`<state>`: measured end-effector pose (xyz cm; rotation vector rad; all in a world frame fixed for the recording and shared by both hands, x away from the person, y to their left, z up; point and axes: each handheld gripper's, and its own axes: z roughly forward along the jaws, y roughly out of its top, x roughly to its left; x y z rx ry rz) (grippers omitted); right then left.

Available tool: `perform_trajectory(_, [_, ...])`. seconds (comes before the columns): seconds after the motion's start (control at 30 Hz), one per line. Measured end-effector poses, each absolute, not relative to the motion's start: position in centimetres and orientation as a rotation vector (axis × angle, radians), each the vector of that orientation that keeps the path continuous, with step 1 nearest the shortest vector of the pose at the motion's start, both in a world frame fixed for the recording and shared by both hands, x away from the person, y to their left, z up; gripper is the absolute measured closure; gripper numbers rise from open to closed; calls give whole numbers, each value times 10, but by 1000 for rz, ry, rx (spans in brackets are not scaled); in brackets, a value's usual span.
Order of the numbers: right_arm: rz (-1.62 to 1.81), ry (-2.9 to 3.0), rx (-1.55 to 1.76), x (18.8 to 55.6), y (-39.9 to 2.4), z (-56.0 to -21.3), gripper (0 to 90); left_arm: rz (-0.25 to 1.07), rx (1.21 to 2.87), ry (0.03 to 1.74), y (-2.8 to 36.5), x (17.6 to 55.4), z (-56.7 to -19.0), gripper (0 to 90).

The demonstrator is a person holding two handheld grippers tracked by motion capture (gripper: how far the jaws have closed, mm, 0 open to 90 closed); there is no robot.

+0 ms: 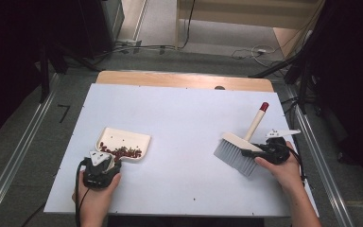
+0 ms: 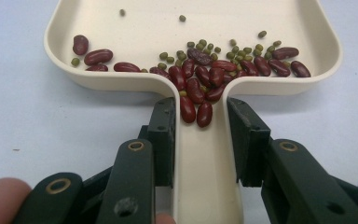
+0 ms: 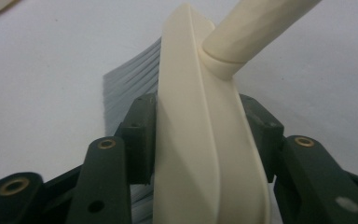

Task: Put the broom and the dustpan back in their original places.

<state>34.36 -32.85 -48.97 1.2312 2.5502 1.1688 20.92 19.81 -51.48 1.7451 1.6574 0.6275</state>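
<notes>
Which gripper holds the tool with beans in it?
The left gripper, clamped on the handle of the dustpan that holds the beans. The right gripper grips the brush instead.

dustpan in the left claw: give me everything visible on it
The dustpan is cream, plastic-looking, a shallow rounded tray with a raised rim and a hollow channel handle. It lies flat on the white table at its left side. Red beans and small green beans sit against the handle-side wall, a few spilling into the handle. The left claw grips the handle from both sides.
</notes>
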Motion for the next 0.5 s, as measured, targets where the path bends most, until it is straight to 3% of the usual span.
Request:
perform_trajectory(0.27, [1133, 2544, 1270, 351, -331, -496, 399, 606, 1698, 1631, 199, 208, -514, 630])
perform_trajectory(0.4, [1066, 2519, 1269, 351, -333, -495, 395, 609, 1675, 1594, 200, 207, -508, 476])
perform_trajectory(0.5, [1096, 2474, 1292, 352, -338, -491, 382, 594, 1676, 1550, 201, 206, -505, 418])
